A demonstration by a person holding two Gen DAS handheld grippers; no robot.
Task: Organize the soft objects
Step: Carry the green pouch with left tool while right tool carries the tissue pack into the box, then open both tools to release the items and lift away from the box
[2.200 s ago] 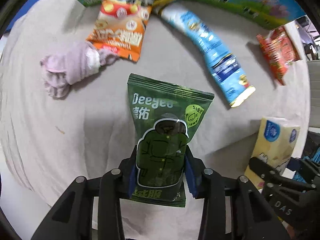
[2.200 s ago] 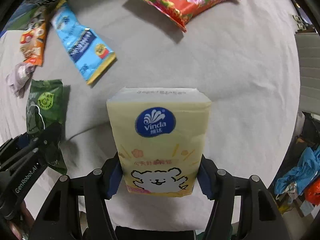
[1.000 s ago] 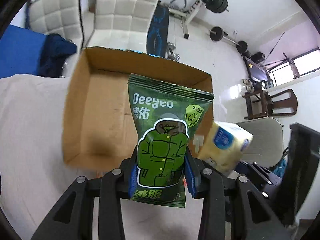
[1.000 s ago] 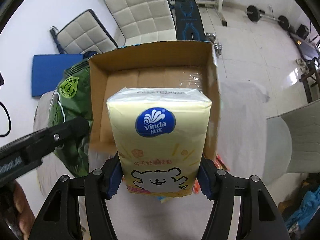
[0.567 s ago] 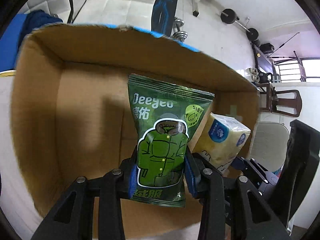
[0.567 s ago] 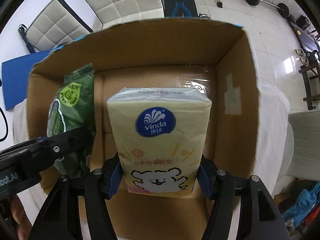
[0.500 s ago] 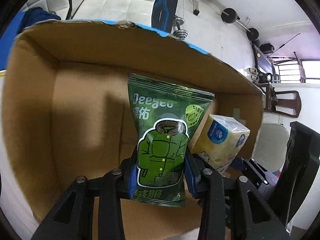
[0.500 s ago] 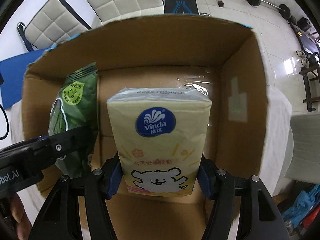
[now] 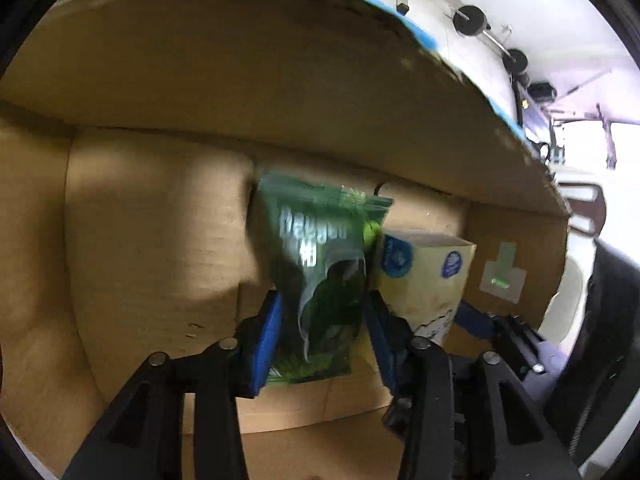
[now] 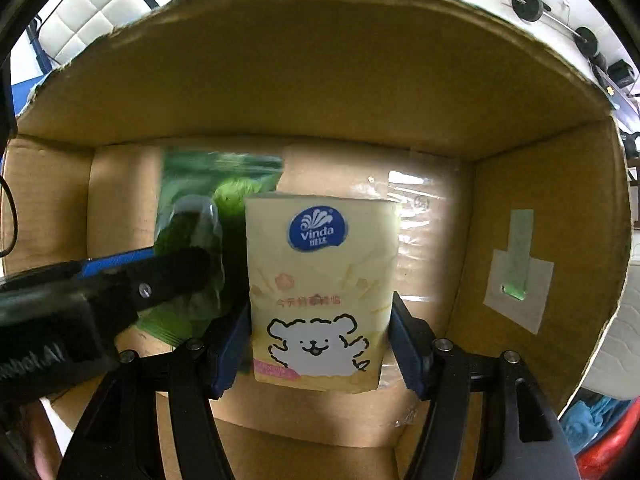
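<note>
Both grippers reach into an open cardboard box [image 9: 152,216], also in the right wrist view [image 10: 536,208]. My left gripper [image 9: 322,328] has its jaws spread wider than the green Deeyeo snack bag [image 9: 324,264], which is blurred and dropping between the fingers. My right gripper [image 10: 320,344] is also open; the yellow Vinda tissue pack [image 10: 320,280] sits loose between its blue pads. The tissue pack [image 9: 424,276] lies just right of the green bag [image 10: 188,220].
The box has tall brown walls on all sides, with a taped patch [image 10: 518,272] on its right wall. White padded chairs [image 10: 100,16] and gym weights [image 10: 560,16] stand beyond the box. Red and blue items [image 10: 608,432] lie outside at lower right.
Both grippers moved deeper into the box and opened. The green bag and the tissue pack were let go and are slipping down from between the fingers.
</note>
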